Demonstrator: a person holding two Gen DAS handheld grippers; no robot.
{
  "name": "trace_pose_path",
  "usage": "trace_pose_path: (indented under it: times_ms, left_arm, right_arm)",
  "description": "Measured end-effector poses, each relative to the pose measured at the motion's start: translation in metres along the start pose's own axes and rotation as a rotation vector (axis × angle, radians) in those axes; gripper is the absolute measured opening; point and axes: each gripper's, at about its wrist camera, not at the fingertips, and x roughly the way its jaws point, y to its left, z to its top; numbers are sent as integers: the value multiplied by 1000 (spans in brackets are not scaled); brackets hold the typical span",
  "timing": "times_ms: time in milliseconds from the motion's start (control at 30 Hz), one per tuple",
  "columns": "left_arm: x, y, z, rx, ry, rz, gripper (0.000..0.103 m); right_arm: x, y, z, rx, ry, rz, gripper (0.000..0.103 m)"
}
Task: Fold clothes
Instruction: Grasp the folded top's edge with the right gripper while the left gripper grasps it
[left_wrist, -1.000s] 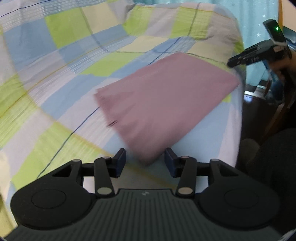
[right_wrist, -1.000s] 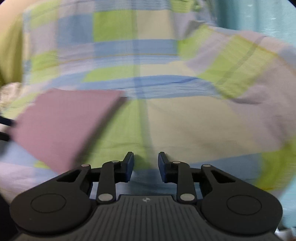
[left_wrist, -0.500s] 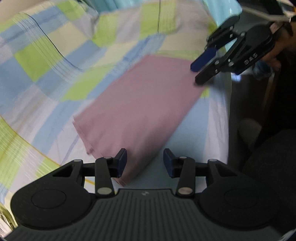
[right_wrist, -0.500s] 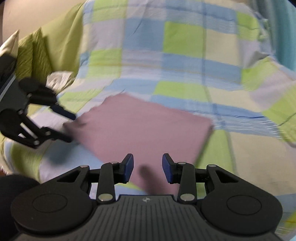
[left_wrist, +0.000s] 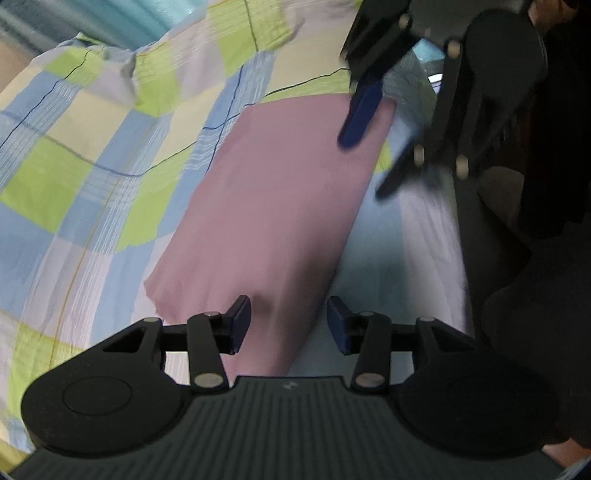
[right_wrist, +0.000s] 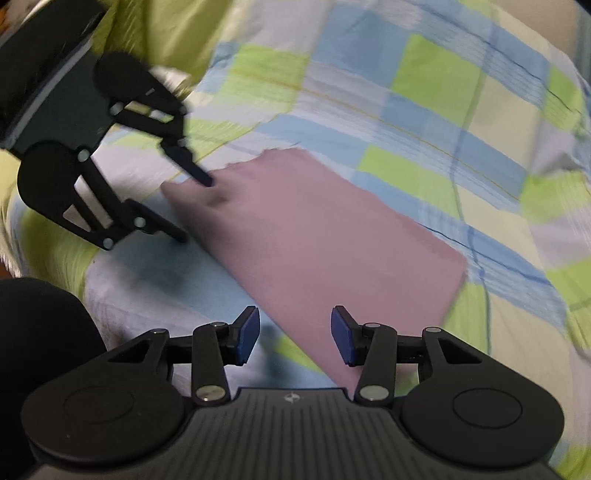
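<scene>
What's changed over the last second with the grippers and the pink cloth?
The right gripper has swung in from the bare bedspread to the near edge of the folded pink cloth, its jaws opening. The left gripper has closed in on the opposite end. Neither has taken hold. The cloth stays folded flat in place.

Checked bedsheet (left_wrist: 110, 155) (blue, green, cream); perhaps a teal curtain (left_wrist: 74, 22) behind
</scene>
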Motion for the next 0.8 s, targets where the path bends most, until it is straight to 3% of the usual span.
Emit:
trace_pose_path:
  times_ms: [133, 400, 800]
  left_arm:
    - [5, 4, 2, 8, 3, -14, 48]
    - [6, 9, 0, 13, -10, -23, 50]
    - [6, 7, -1, 36, -34, -8, 52]
  right_arm:
    - [9, -1, 6, -15, 21, 3, 48]
    - [-2, -20, -5, -26, 65, -80, 48]
    - [13, 10, 17, -133, 97, -108, 49]
